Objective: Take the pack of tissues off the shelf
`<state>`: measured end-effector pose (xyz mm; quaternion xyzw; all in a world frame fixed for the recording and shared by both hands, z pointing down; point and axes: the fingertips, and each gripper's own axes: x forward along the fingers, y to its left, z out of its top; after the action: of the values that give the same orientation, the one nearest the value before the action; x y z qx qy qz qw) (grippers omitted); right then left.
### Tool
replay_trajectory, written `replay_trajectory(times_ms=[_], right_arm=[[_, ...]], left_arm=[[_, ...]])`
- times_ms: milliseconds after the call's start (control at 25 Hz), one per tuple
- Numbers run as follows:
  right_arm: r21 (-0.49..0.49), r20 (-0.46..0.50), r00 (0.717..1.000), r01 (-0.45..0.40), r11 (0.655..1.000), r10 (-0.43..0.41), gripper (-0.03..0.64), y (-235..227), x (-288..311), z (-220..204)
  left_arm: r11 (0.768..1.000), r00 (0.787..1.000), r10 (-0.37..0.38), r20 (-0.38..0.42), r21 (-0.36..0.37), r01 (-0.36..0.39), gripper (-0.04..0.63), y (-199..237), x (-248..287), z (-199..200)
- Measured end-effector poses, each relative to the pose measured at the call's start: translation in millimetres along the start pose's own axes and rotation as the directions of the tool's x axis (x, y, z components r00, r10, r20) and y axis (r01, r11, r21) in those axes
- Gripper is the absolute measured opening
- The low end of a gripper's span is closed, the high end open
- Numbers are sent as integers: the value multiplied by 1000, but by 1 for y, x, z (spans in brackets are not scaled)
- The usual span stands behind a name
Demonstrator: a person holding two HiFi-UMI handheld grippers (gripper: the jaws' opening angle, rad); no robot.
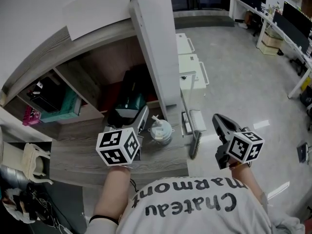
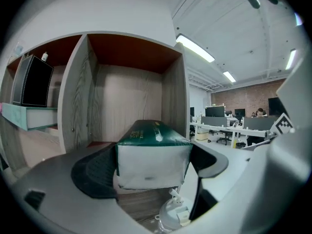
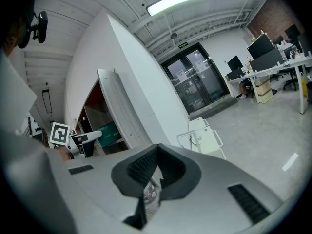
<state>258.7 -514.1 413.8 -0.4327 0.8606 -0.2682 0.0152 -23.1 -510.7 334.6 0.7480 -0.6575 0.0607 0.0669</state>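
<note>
The left gripper stands wide open, the pack of tissues lying between its jaws at twelve o'clock on the shelf, while the right gripper is closed and empty.

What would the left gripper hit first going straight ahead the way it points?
The green pack of tissues: its white end sits between the left gripper's open jaws, probably not yet touching.

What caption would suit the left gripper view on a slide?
The left tongs, open, straddle a green tissue pack at the mouth of a wooden shelf compartment.
</note>
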Motion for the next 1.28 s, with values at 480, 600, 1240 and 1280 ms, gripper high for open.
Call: replay_trajectory(times_ms=[480, 600, 1240, 1280], right_arm=[[1, 16, 1000, 20, 1000, -20, 8, -7, -5, 3], [1, 15, 1000, 20, 1000, -20, 8, -6, -5, 2], [-16, 0, 1000, 3, 1000, -3, 8, 14, 3, -6], [-17, -2, 1000, 2, 1000, -2, 8, 15, 3, -7]], left_arm=[[1000, 999, -16, 29, -3, 16, 443, 6, 3, 0], [1000, 999, -28, 35, -12, 28, 440, 6, 2, 0], [997, 996, -83, 15, 10, 83, 397, 5, -14, -2], [996, 996, -86, 13, 9, 86, 396, 5, -16, -2]])
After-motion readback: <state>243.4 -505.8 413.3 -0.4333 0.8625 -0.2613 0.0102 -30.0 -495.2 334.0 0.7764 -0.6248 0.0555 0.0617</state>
